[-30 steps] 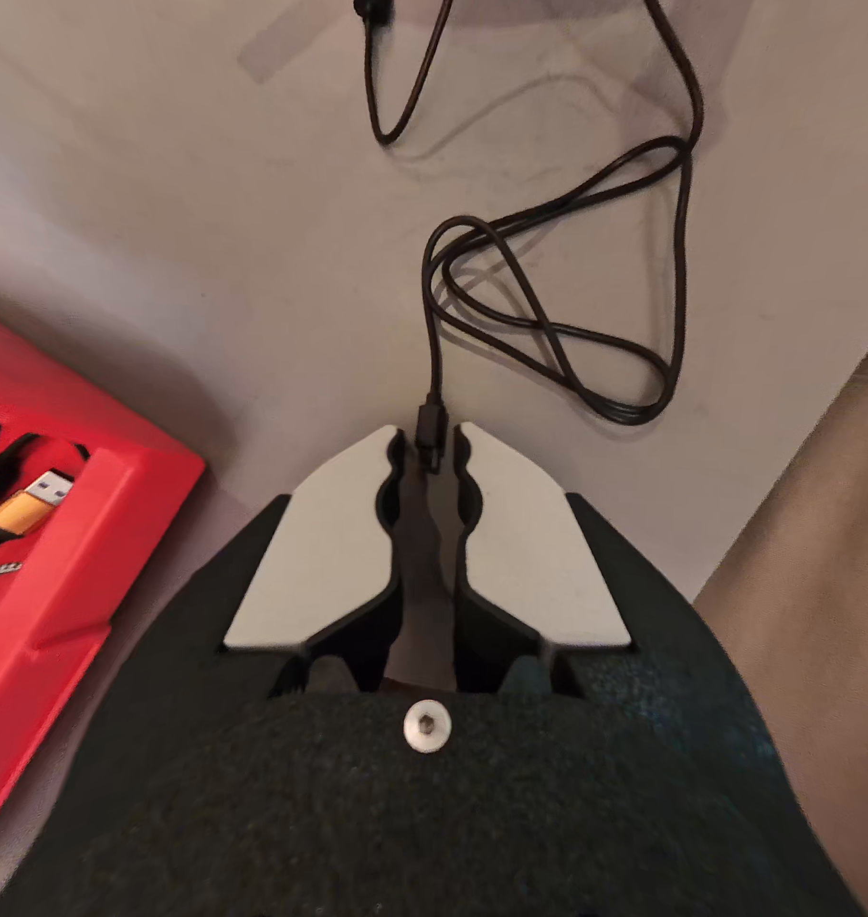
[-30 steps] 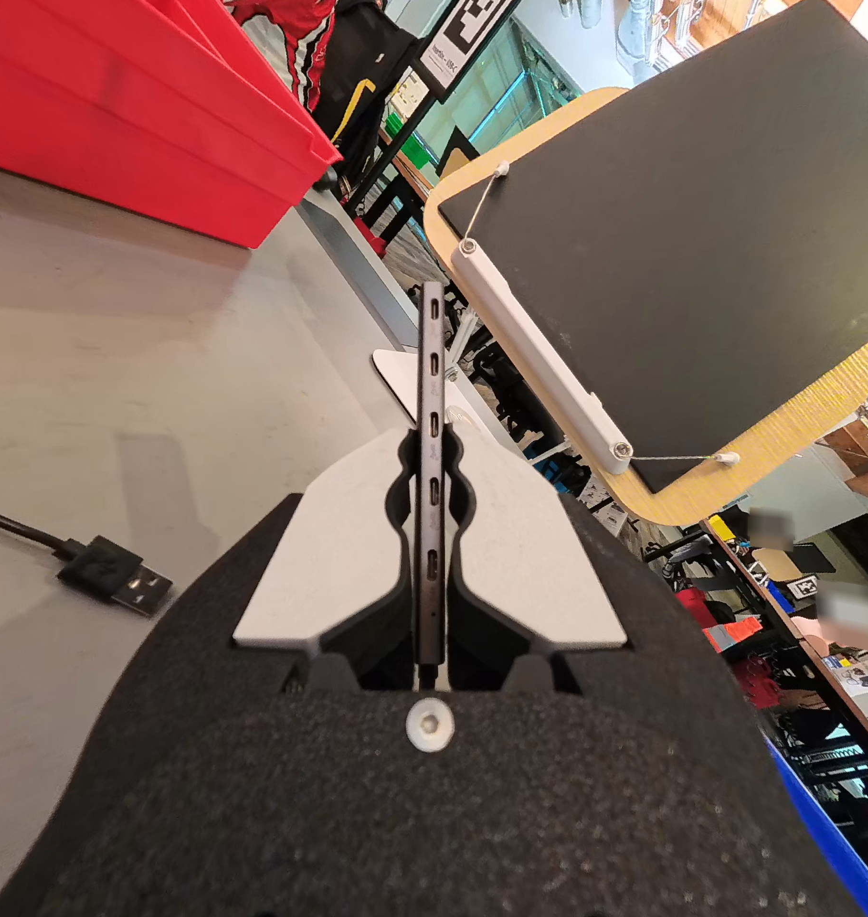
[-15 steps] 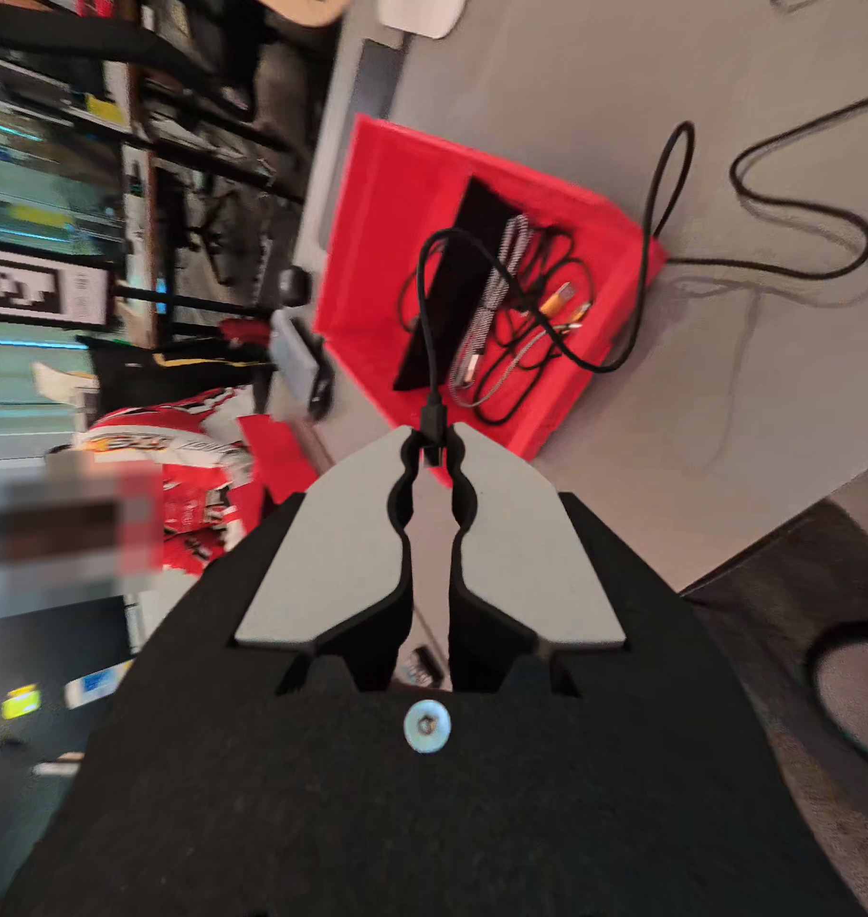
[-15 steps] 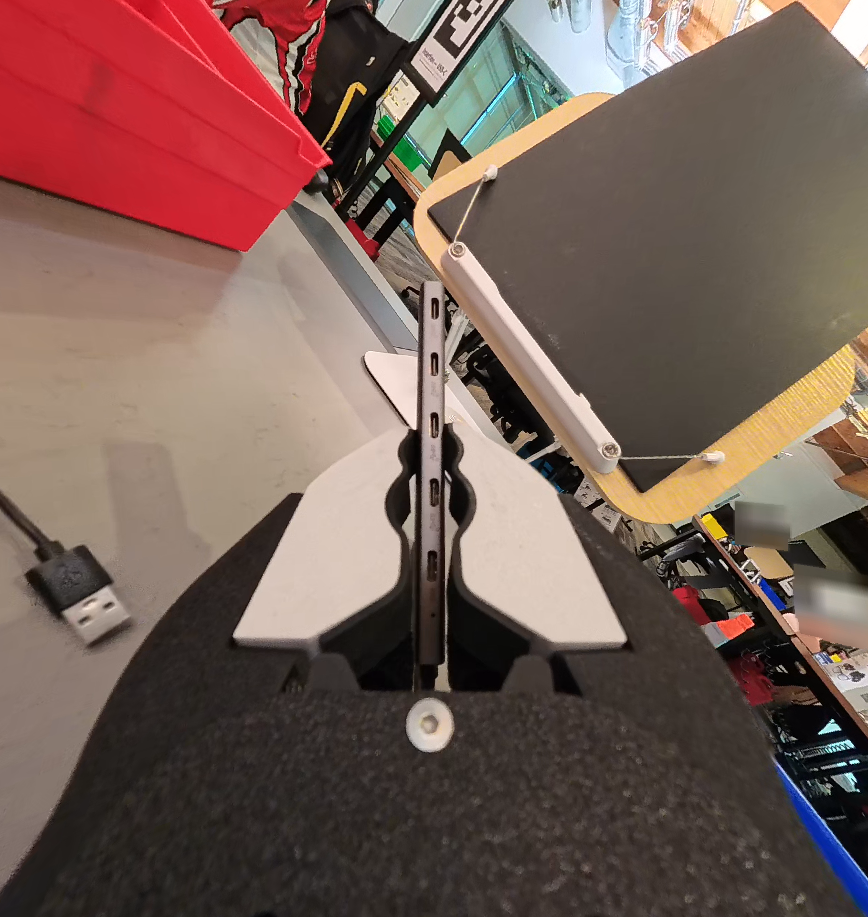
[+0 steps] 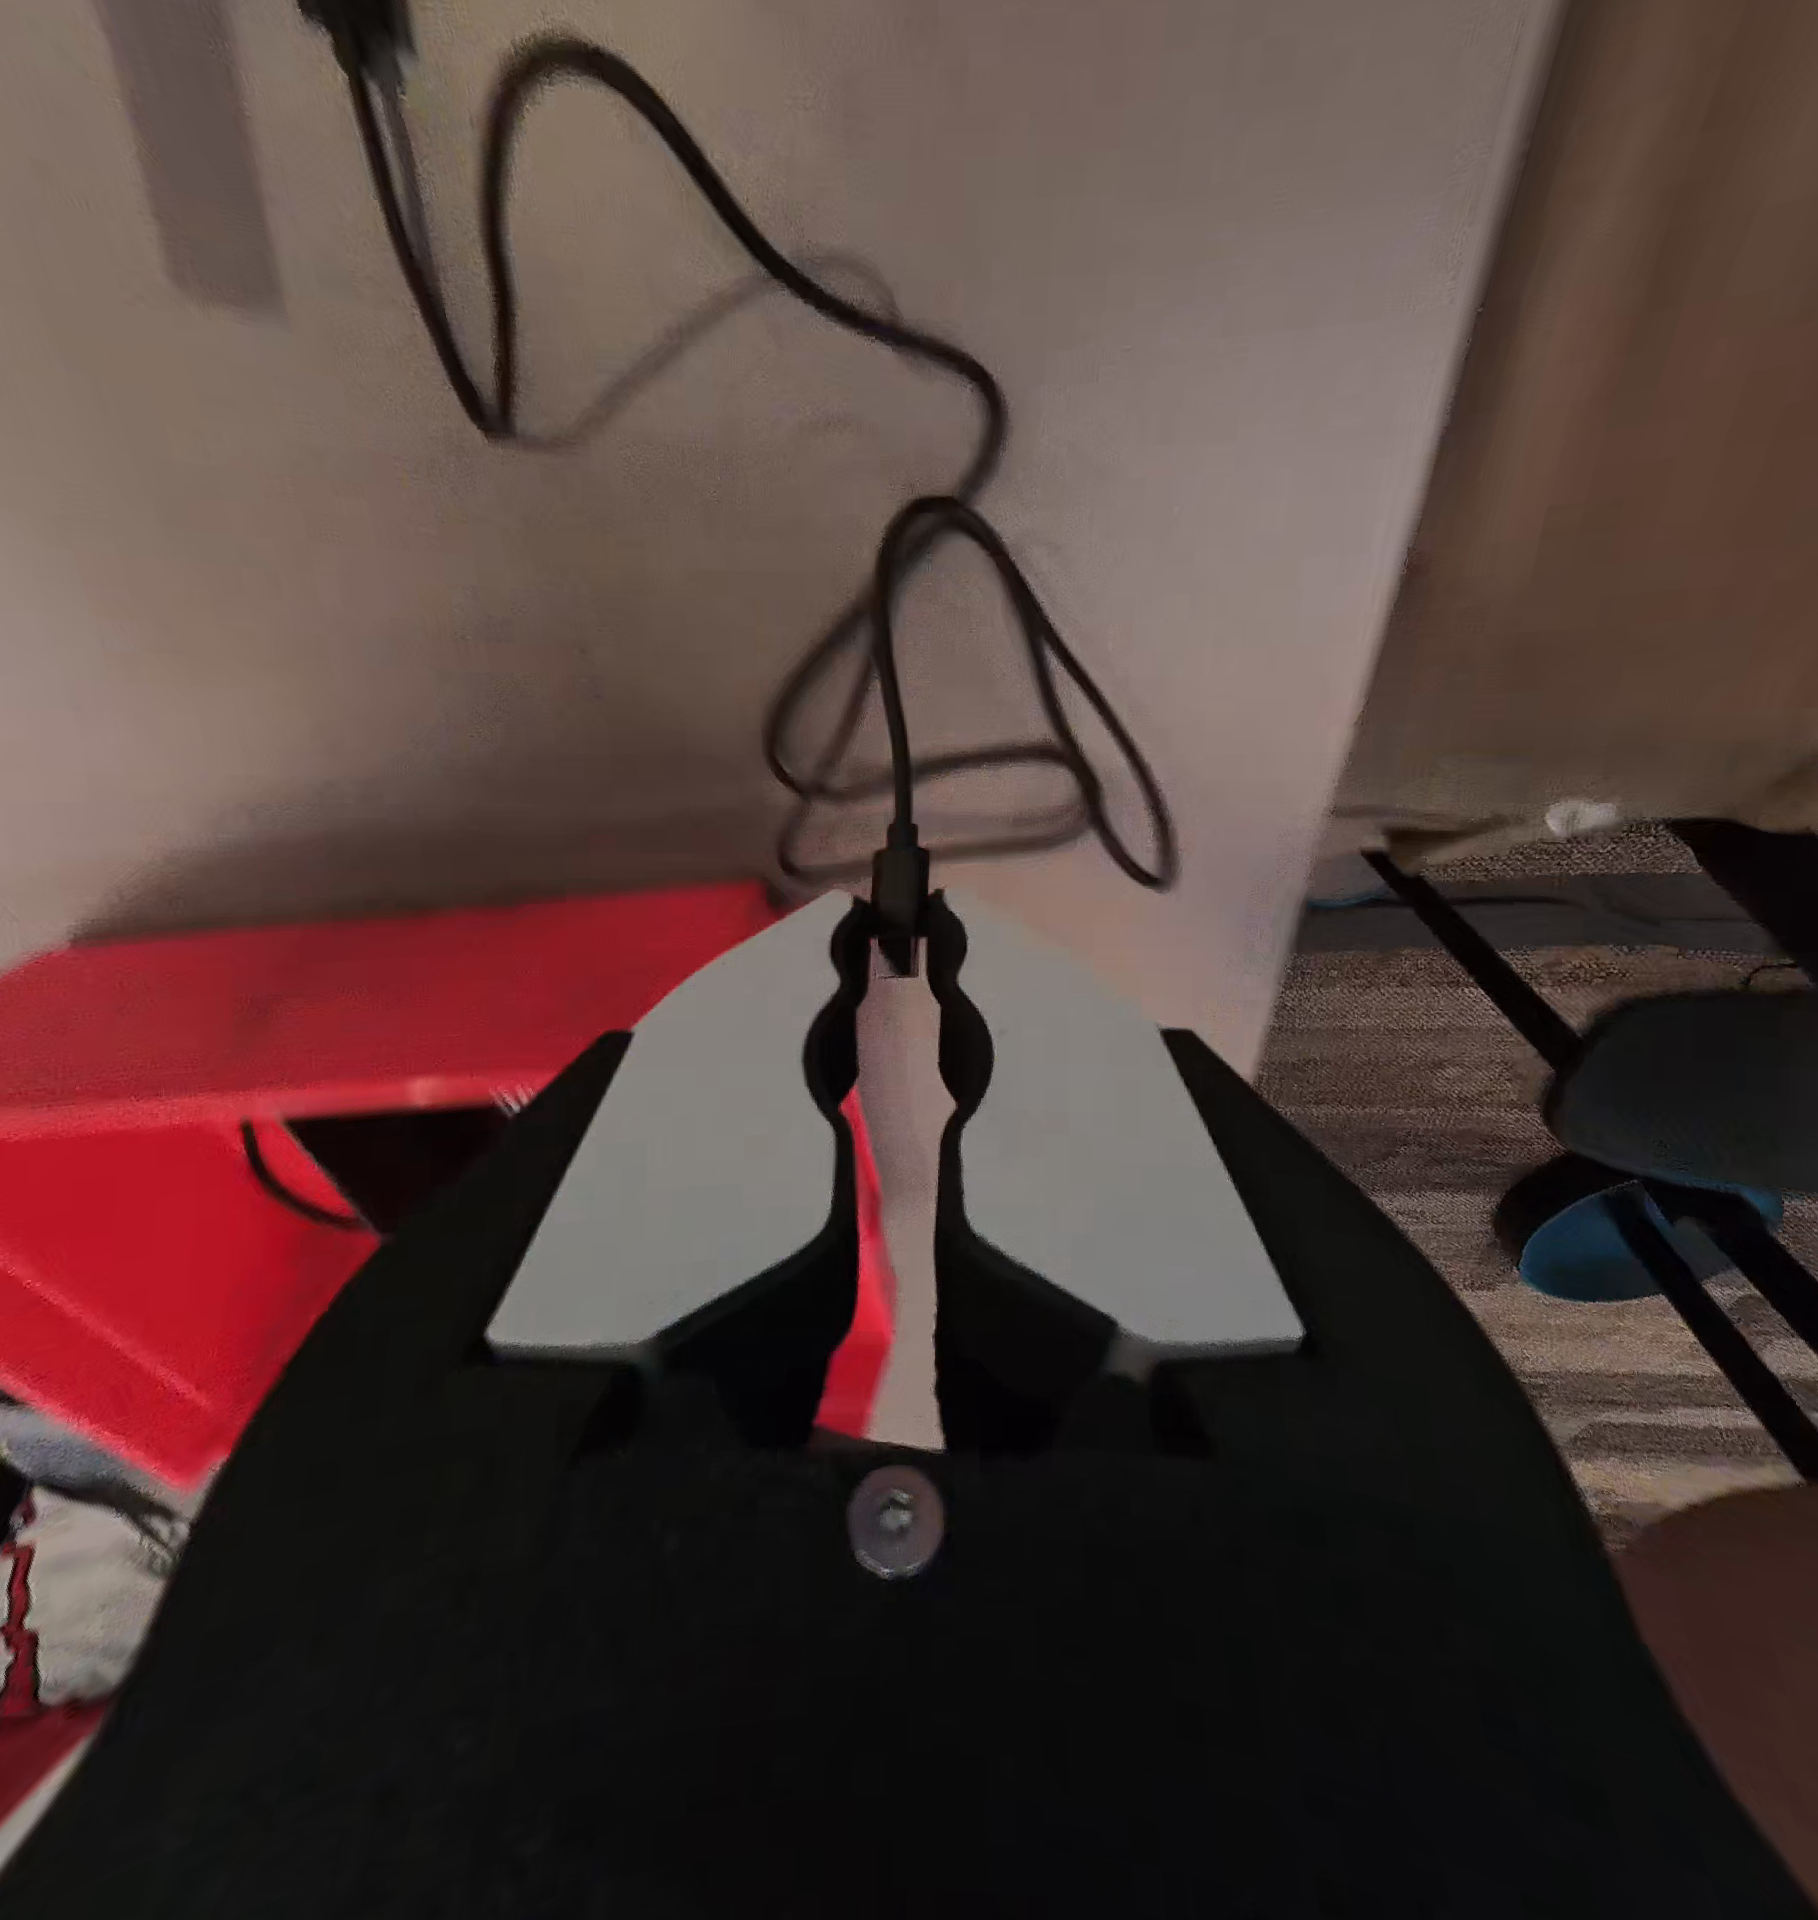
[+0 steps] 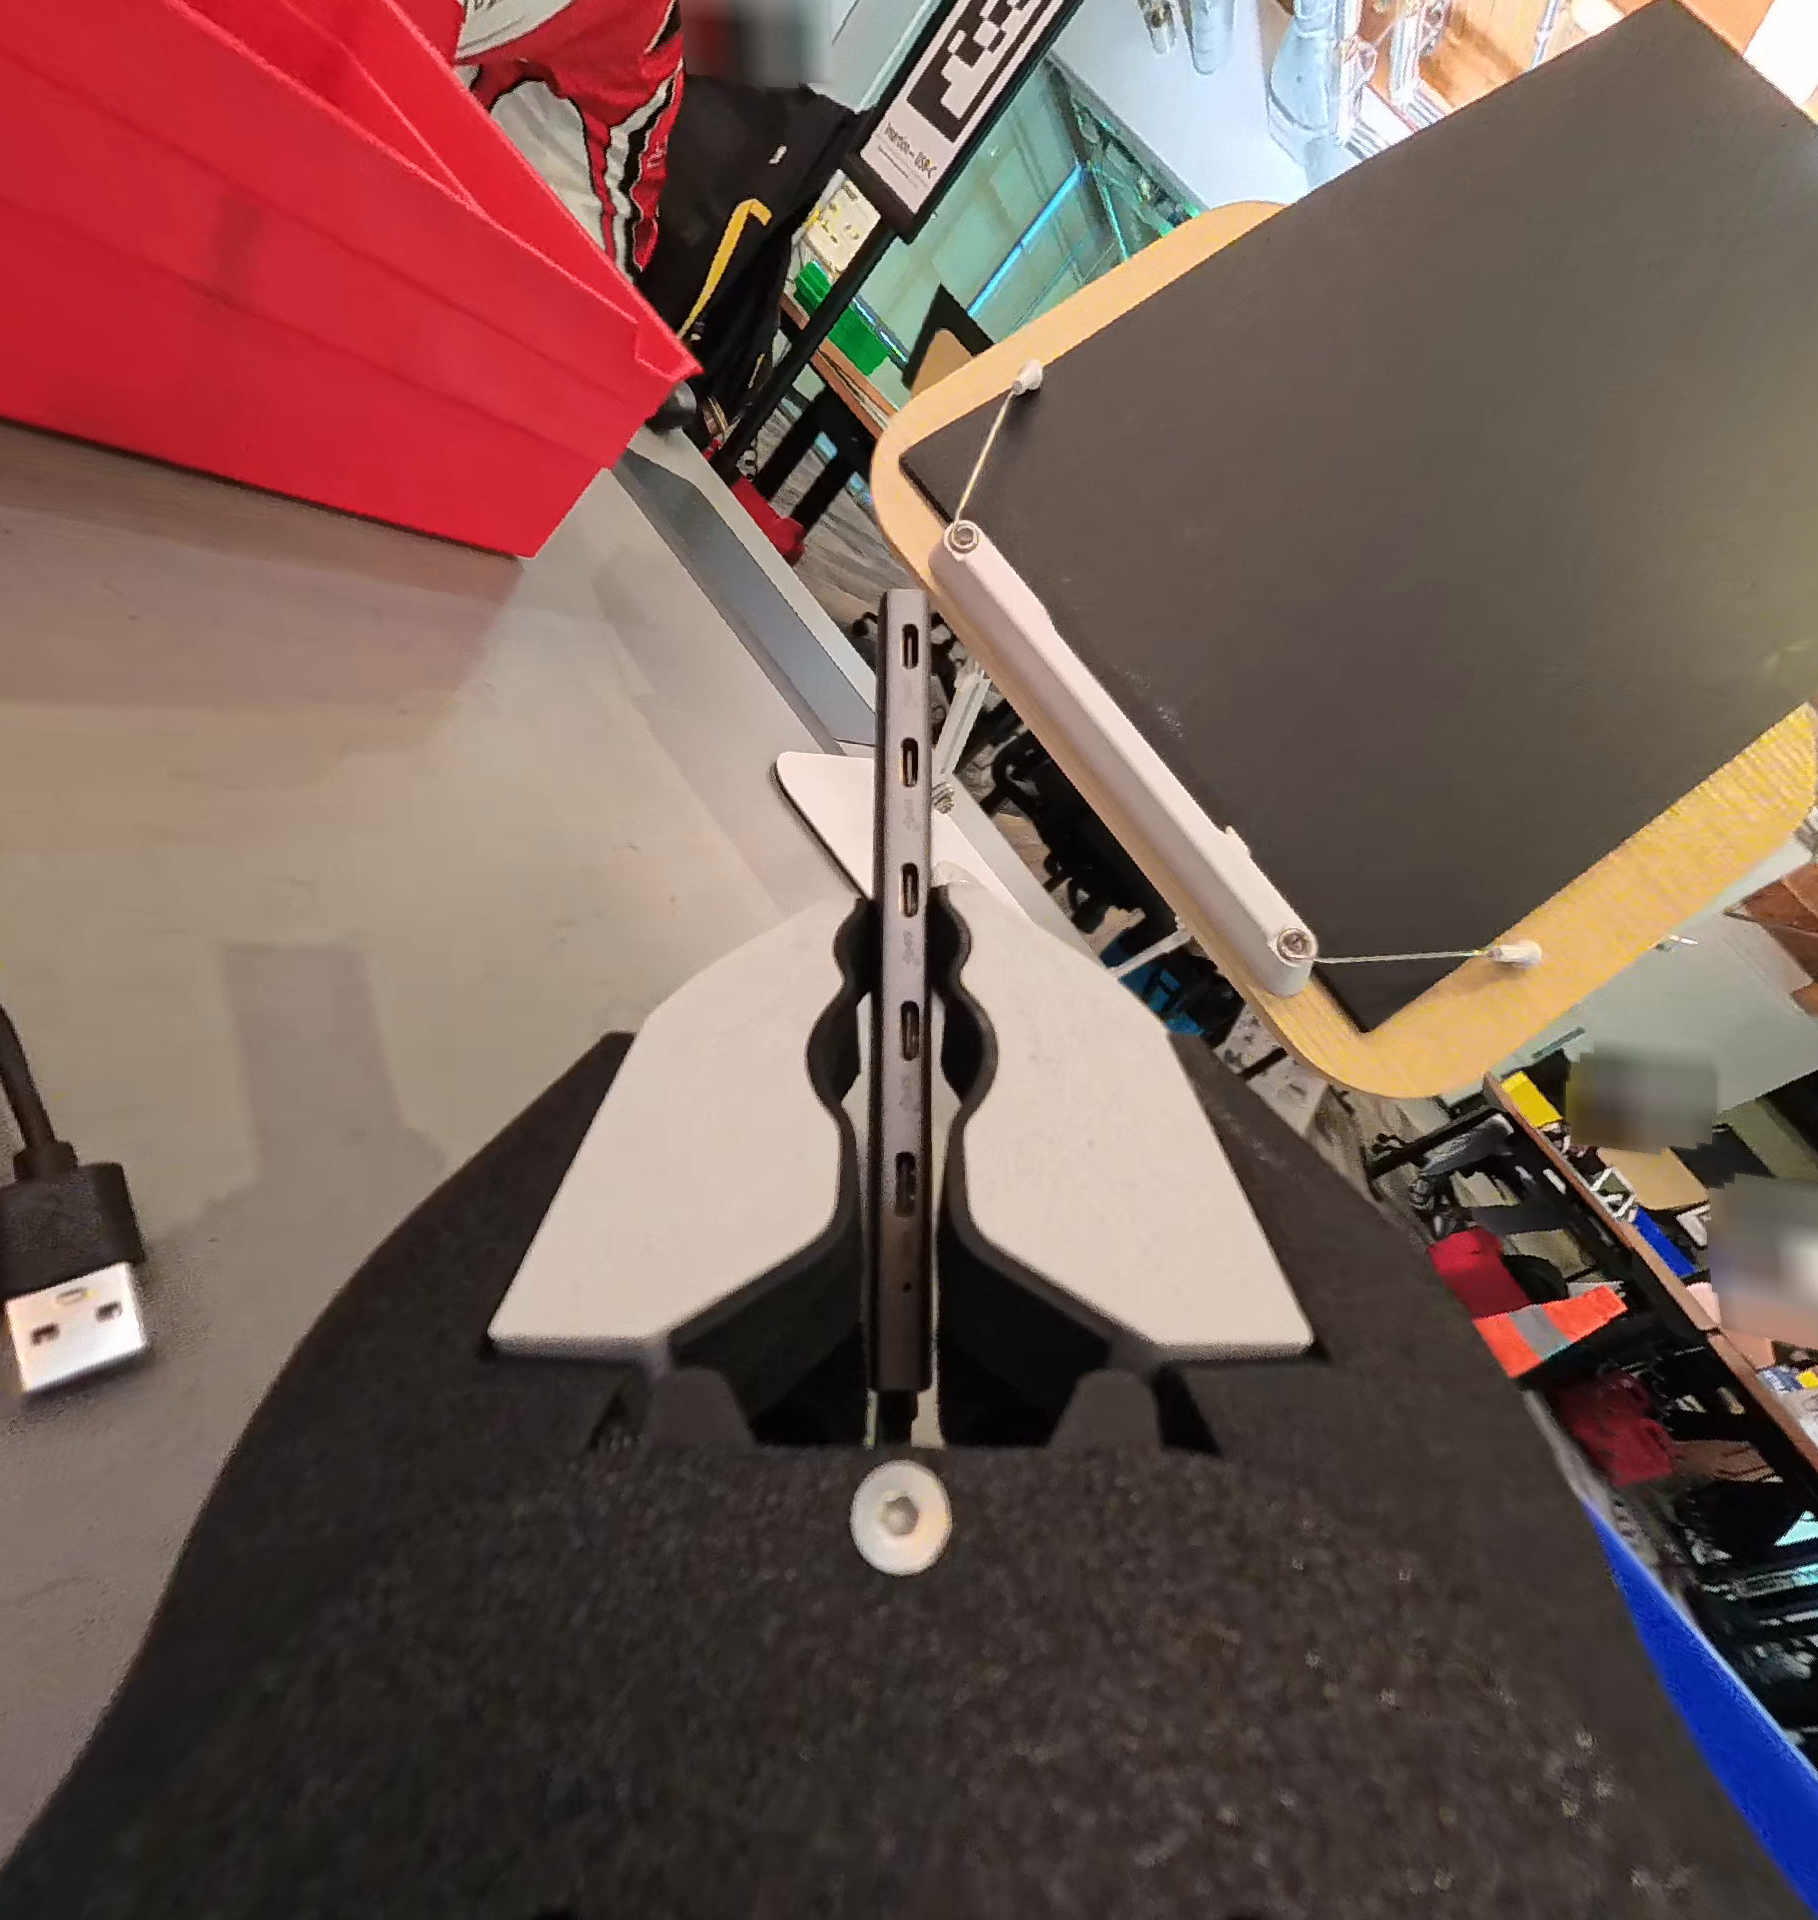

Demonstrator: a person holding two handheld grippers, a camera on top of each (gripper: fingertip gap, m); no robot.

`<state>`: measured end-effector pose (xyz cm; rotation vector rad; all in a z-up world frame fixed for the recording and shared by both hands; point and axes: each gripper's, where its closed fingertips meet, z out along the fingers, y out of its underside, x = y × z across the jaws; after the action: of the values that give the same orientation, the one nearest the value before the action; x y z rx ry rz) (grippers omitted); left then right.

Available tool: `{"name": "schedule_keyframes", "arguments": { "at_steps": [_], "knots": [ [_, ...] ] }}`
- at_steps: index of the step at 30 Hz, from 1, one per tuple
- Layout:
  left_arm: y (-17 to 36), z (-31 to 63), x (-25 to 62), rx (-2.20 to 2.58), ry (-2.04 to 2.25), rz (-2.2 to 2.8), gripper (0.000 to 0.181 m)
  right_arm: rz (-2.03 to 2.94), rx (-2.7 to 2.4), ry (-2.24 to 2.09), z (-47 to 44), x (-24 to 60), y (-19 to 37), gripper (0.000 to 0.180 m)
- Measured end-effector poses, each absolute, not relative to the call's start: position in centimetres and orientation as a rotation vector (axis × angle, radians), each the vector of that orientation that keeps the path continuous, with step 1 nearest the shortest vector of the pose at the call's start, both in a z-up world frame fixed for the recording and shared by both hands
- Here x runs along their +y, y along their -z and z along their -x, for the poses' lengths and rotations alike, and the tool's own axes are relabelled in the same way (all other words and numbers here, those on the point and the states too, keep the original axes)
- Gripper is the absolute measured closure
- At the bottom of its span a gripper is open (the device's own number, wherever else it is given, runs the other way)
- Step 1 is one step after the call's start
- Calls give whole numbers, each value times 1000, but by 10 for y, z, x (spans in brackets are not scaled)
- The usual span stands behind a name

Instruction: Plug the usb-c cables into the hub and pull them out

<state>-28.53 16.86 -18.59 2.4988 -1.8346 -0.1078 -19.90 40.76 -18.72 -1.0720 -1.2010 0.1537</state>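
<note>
In the left wrist view my left gripper [image 5: 900, 940] is shut on the black USB-C plug [image 5: 899, 894] of a black cable [image 5: 978, 416]. The plug sits at the fingertips, lifted off the grey table [image 5: 469, 520], and the cable trails away in loops. In the right wrist view my right gripper [image 6: 907, 945] is shut on a slim dark grey hub [image 6: 905, 790]. The hub stands on edge between the fingers, its row of several ports faces the camera, and its far end sticks out past the fingertips. All ports in view are empty.
A red bin [image 5: 209, 1101] with cables lies at the left in the left wrist view; the table edge and carpet floor [image 5: 1456, 1195] are at the right. In the right wrist view a USB-A plug [image 6: 63, 1278] lies on the table left, red bins [image 6: 261, 260] behind, a black board [image 6: 1404, 520] at the right. Spacing between my two grippers at the tips: around 25 cm.
My left gripper has lifted the USB-C plug off the table and swung around with it; the cable loops have pulled out. The right gripper holds the hub nearly still; the USB-A plug has turned.
</note>
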Motion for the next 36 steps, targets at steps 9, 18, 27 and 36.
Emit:
{"name": "schedule_keyframes", "arguments": {
  "at_steps": [9, 18, 27, 36],
  "knots": [
    [216, 220, 277, -1707, -332, -2989, 160, 1117, -1160, -212, 193, 412, 186, 170],
    [179, 247, 267, -1020, -410, -3875, 161, 1106, -1178, -210, 196, 410, 187, 170],
    [234, 249, 253, -411, -722, -3787, 147, 1108, -1177, -205, 196, 412, 188, 170],
    [277, 255, 229, -715, 2, -3649, 178, 1096, -1198, -199, 198, 408, 189, 170]
  ]
}}
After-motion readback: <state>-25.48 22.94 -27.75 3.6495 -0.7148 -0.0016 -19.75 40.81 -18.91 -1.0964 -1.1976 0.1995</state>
